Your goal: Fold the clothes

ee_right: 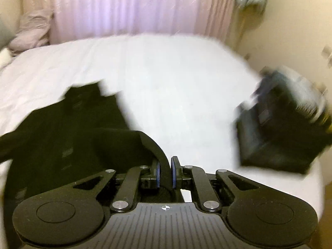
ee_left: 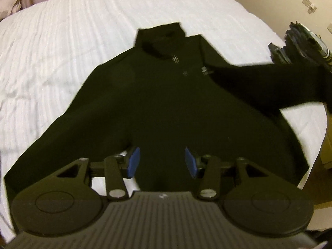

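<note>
Black high-collared fabric top (ee_left: 157, 103), zip at the neck, lies spread face-up on the white ribbed bed cover (ee_left: 72, 31), collar toward the far side. One sleeve (ee_left: 259, 83) is lifted off the cover and drawn out to the right, blurred. Fabric looks soft, limp and light; it drapes and sags, so I judge it will slide and crease rather than hold a shape. Best holds look like cuffs, hem corners and shoulder seams.

Right gripper (ee_right: 165, 172): jaws pressed together, pinching a strip of the black cloth. Left gripper (ee_left: 161, 161): blue pads spread, over the lower hem, gripping nothing visible.

Dark folded stack (ee_right: 284, 124) rests near the right edge. Pink curtain (ee_right: 124, 6) behind.
</note>
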